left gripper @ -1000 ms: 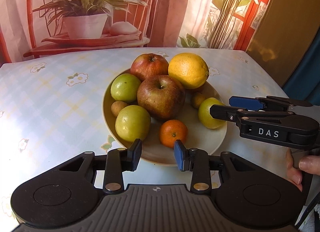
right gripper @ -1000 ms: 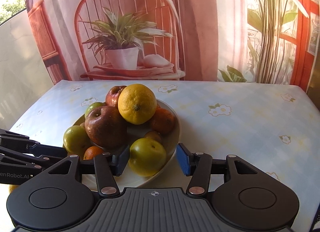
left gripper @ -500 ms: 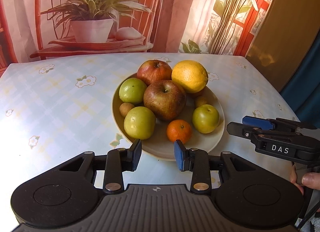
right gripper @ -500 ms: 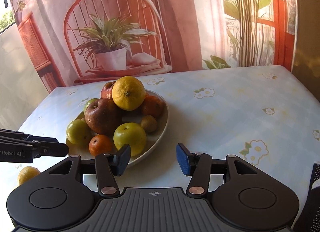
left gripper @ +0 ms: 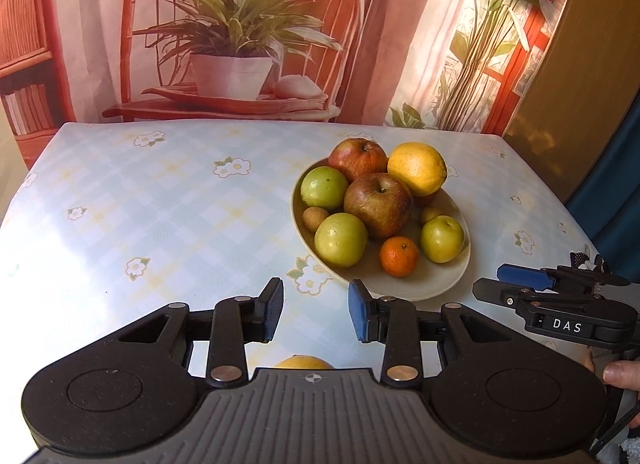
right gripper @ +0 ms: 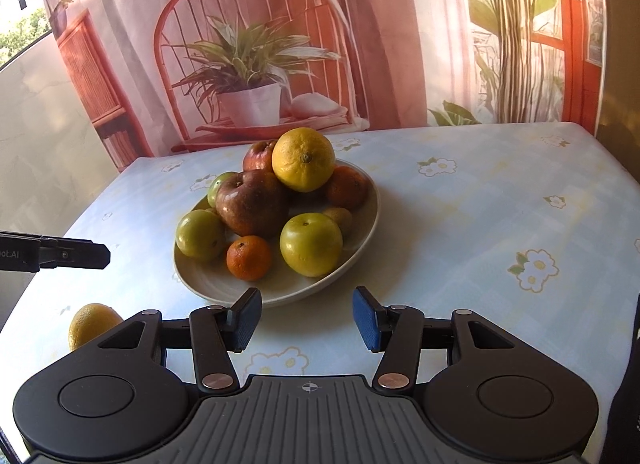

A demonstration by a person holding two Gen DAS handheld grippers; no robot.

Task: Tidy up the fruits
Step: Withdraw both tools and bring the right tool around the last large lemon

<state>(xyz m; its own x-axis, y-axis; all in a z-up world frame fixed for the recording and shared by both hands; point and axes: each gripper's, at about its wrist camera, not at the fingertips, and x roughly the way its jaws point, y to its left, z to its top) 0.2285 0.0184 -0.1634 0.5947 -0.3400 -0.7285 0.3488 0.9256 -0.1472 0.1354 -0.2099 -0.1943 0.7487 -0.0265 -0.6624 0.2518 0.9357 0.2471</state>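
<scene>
Resting beyond both empty tongs [right gripper: 307,318]: bowl [right gripper: 362,242]

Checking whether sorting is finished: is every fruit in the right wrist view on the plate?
No: a yellow citrus fruit lies on the tablecloth near the left edge, apart from the plate that holds the rest.

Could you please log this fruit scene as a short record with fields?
bowl: beige, on the floral tablecloth, rim at
in bowl: two red apples, three green apples, large yellow citrus, mandarins, small brown fruits
outside bowl: one yellow fruit on the cloth, near edge
left gripper: open, empty
right gripper: open, empty, short of the bowl
</scene>
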